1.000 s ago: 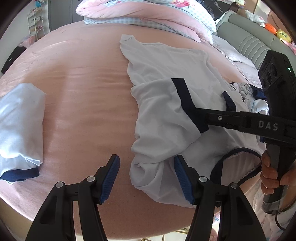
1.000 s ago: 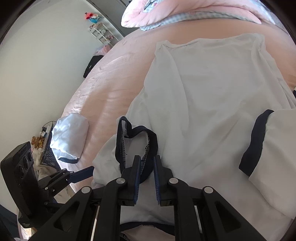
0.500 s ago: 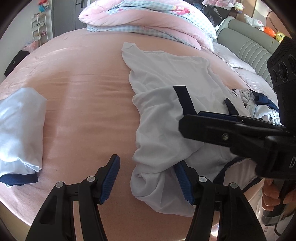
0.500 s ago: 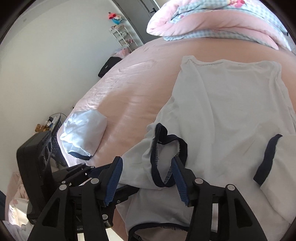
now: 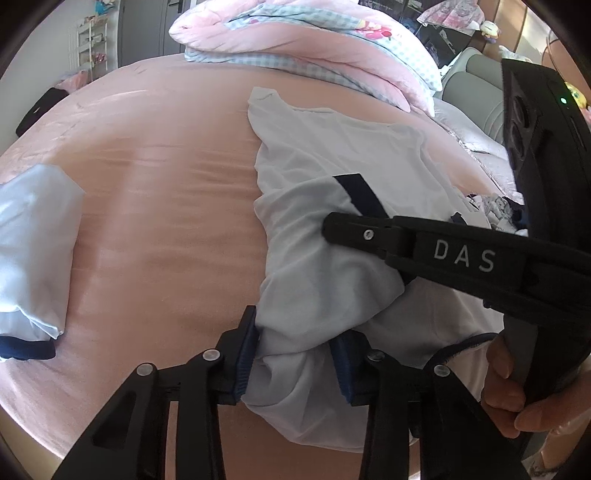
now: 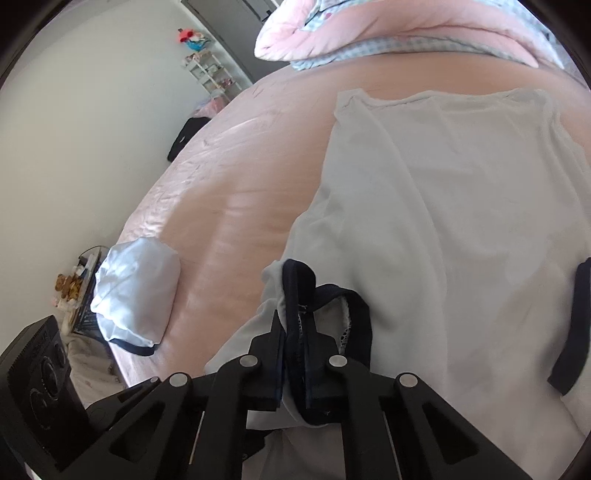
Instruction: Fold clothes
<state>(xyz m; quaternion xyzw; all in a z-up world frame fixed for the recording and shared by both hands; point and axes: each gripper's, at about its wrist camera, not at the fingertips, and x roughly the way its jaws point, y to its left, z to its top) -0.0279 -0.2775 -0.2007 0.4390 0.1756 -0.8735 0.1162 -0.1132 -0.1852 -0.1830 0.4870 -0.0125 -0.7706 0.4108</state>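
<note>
- A white T-shirt with navy-blue trim (image 5: 332,155) lies spread on the pink bed sheet (image 5: 166,206), its near edge bunched by the bed's edge.
- The left tongs (image 5: 295,363) are closing, both blue pads pressing a bunched fold of the shirt's near corner.
- The right tongs (image 6: 293,363) are clamped tight on the shirt's navy collar band (image 6: 299,291).
- A folded pale-blue garment (image 6: 135,291) rests well apart, at the bed's left edge.
- A pink quilt (image 5: 295,33) is piled at the far side.
</note>
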